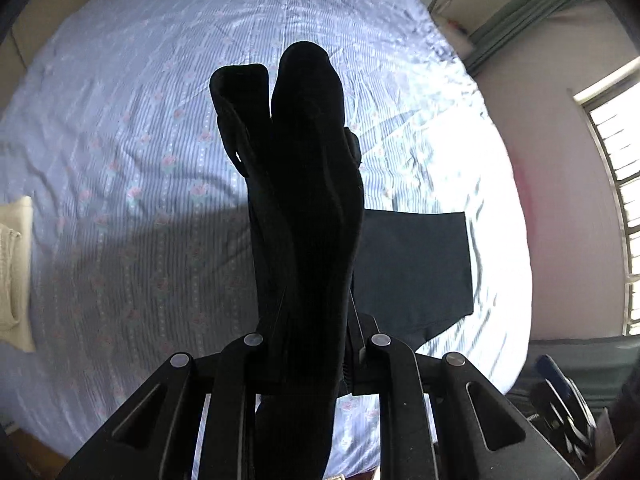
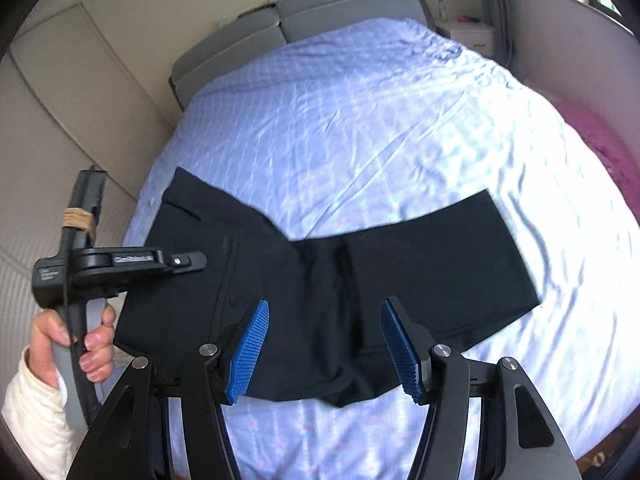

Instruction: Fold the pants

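Black pants (image 2: 440, 260) lie across the blue striped bed sheet (image 2: 360, 120), one leg end reaching right. My right gripper (image 2: 325, 304) hovers over their middle, blue pads wide apart, nothing between them: open. In the left wrist view a thick bunch of the pants (image 1: 304, 160) rises straight up from between the jaws of my left gripper (image 1: 310, 320), which is shut on it; the fingertips are hidden by the cloth. Another part of the pants (image 1: 412, 264) lies flat on the sheet behind. A hand (image 2: 96, 340) in a white sleeve holds the left gripper (image 2: 120, 264) at the bed's left side.
A grey headboard (image 2: 320, 12) stands at the far end of the bed, a white nightstand (image 2: 472, 36) beside it. Pink bedding (image 2: 600, 140) lies off the right edge. A window (image 1: 616, 200) is on the right wall, and a white cloth (image 1: 12, 268) lies at the left.
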A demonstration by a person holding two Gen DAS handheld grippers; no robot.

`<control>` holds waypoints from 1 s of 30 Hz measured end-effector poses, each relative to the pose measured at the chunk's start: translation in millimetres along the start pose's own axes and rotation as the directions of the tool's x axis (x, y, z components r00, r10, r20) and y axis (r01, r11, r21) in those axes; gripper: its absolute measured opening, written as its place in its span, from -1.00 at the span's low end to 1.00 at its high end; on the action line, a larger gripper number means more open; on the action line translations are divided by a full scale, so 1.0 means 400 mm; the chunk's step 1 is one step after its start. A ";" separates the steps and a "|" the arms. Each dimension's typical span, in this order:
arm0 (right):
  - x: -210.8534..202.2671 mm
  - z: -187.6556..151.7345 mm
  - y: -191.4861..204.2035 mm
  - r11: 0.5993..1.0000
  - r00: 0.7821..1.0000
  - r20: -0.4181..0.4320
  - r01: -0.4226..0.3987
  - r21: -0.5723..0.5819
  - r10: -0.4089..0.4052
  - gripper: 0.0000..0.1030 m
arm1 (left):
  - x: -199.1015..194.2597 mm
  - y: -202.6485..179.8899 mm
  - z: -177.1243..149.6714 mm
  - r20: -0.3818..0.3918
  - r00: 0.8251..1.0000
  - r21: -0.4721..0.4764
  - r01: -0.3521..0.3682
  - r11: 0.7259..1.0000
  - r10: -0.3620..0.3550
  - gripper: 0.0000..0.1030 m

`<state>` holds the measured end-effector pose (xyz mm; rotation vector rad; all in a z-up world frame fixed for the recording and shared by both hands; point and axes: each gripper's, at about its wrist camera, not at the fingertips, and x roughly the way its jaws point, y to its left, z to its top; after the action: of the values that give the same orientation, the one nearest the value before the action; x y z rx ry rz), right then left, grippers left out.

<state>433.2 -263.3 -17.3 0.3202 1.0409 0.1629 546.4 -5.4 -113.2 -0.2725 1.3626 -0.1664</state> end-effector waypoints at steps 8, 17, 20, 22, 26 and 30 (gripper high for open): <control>-0.042 0.051 -0.188 0.999 0.999 -0.008 -0.047 0.028 0.047 0.17 | 0.099 -0.231 0.045 -0.048 0.986 -0.005 -0.157 0.988 0.157 -0.62; 0.011 0.094 -0.458 0.993 0.996 -0.063 -0.057 0.101 0.063 0.17 | 0.302 -0.443 0.062 -0.148 0.955 -0.026 -0.262 0.965 0.256 -0.63; 0.026 0.090 -0.548 0.988 0.995 -0.076 -0.046 0.150 0.058 0.17 | 0.386 -0.511 0.067 -0.180 0.940 -0.003 -0.294 0.956 0.289 -0.63; 0.041 0.085 -0.612 0.981 0.995 -0.086 -0.032 0.190 0.049 0.17 | 0.447 -0.557 0.072 -0.209 0.928 0.009 -0.313 0.950 0.308 -0.62; 0.068 0.073 -0.701 0.968 0.994 -0.103 -0.015 0.251 0.042 0.17 | 0.546 -0.631 0.076 -0.235 0.906 0.059 -0.348 0.936 0.352 -0.61; 0.092 0.063 -0.768 0.958 0.993 -0.114 0.006 0.287 0.028 0.17 | 0.652 -0.692 0.082 -0.261 0.890 0.102 -0.358 0.928 0.373 -0.53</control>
<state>467.7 -547.0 -138.8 0.5858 1.1809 0.0399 642.2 -338.7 -272.9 0.0588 1.6602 0.0810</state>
